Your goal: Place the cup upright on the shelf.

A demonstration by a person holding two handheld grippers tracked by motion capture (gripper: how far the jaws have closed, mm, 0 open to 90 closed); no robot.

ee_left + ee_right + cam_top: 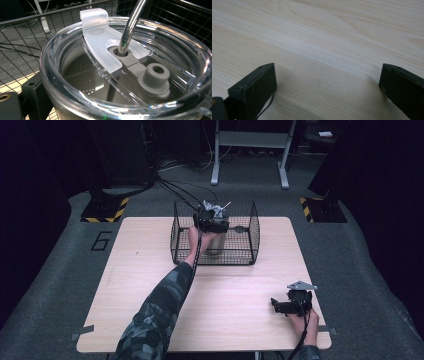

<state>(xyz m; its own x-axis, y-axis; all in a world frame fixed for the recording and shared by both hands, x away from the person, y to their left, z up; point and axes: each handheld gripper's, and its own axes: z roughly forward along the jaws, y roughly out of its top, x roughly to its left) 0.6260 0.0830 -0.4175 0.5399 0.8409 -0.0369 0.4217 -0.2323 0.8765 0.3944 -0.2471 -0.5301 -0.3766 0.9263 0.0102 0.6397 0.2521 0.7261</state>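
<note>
Dark room, wooden table (150, 285). Tumbler (125, 82) with clear lid and metal straw (130, 27) stands upright inside wire basket (252, 227). Left gripper (212, 220) directly over it, jaw state unclear. Right gripper (327, 87) spread, empty, well apart.

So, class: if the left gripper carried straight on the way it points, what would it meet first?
Most likely the tumbler's clear lid, right in front of the left gripper inside the wire basket; the metal straw stands just beyond.
</note>
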